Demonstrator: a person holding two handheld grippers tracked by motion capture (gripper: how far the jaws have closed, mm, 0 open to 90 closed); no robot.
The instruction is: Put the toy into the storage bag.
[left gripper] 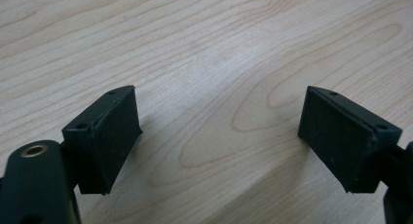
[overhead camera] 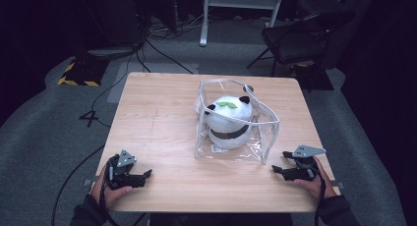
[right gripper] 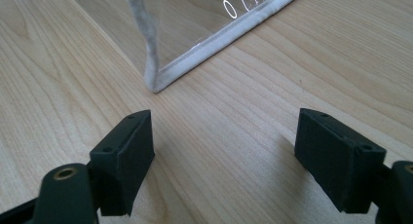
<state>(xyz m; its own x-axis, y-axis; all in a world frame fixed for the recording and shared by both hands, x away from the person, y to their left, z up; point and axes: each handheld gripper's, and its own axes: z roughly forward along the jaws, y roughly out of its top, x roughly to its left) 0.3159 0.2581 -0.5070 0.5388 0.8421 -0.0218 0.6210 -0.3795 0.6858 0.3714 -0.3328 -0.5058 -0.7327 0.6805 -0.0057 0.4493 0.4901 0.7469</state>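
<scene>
A clear plastic bag [overhead camera: 265,125] with white piping stands open in the middle of the wooden table [overhead camera: 157,123]. Inside it sits a white panda plush [overhead camera: 228,119] with black ears and green leaves on its head. My left gripper [overhead camera: 146,175] rests low at the table's front left, open, with bare wood between its pads [left gripper: 112,136]. At the front right my right gripper [overhead camera: 276,170] is open too, pointing at the bag's near corner [right gripper: 155,83], a short way from it. Nothing is held.
Beyond the table are a dark chair [overhead camera: 300,39], a white stand's legs [overhead camera: 204,19], cables on the grey floor [overhead camera: 162,54] and a yellow-black striped marker [overhead camera: 78,78]. Bare wood lies left of the bag.
</scene>
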